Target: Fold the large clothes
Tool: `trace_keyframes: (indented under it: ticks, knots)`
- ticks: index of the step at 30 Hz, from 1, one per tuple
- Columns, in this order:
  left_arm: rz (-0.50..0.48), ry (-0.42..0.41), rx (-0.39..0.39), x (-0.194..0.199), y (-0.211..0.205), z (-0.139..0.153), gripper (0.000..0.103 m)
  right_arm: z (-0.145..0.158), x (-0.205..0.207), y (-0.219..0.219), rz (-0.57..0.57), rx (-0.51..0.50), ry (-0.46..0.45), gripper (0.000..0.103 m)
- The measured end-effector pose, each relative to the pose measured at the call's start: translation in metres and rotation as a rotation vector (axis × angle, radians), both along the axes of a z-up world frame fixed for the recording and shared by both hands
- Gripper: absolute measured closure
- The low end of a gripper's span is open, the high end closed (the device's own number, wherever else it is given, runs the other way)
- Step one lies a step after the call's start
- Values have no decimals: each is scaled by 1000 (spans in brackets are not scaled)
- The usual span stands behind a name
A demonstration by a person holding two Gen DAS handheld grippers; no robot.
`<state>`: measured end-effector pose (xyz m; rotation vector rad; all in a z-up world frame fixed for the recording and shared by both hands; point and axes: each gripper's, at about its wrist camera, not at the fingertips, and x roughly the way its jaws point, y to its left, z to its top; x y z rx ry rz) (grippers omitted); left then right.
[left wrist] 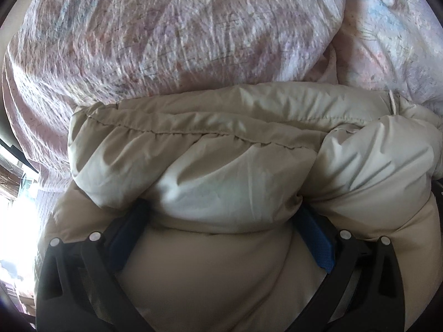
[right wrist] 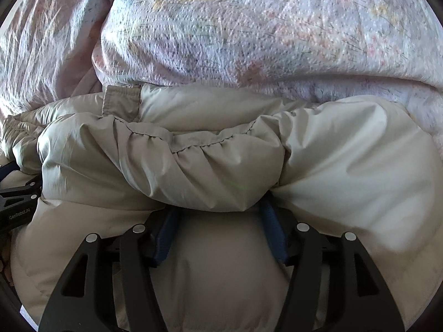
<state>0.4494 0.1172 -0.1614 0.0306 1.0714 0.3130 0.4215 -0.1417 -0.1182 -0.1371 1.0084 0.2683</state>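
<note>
A puffy beige padded jacket [left wrist: 210, 138] lies bunched on a bed and fills the lower half of both views. A thick roll of it, with a stitched seam, sits across my left gripper [left wrist: 221, 207]. That gripper's blue pads [left wrist: 315, 235] press into a bulge of jacket filling between them. In the right wrist view my right gripper [right wrist: 220, 206] stands fairly wide, its blue pads [right wrist: 272, 229] against a fat fold of the same jacket [right wrist: 346, 152]. The fabric puckers in at the fingertips. All fingertips are hidden under the roll.
A rumpled quilt with a pink and blue flower print [left wrist: 166, 33] rises right behind the jacket [right wrist: 249, 27]. Bright window light glares at the left edge [left wrist: 19, 207]. The left tool's black frame [right wrist: 16, 202] shows at the right view's left edge.
</note>
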Motion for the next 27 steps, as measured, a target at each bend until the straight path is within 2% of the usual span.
trace_keyframes:
  ticks: [14,27]
  knots:
    - [10,-63,2,8,2,-21,2,-8,-3,-3,-7,29,-101,42]
    - [13,-73,5,-8,0,-18,2,-7,-4,-2,-3,19,-111,42]
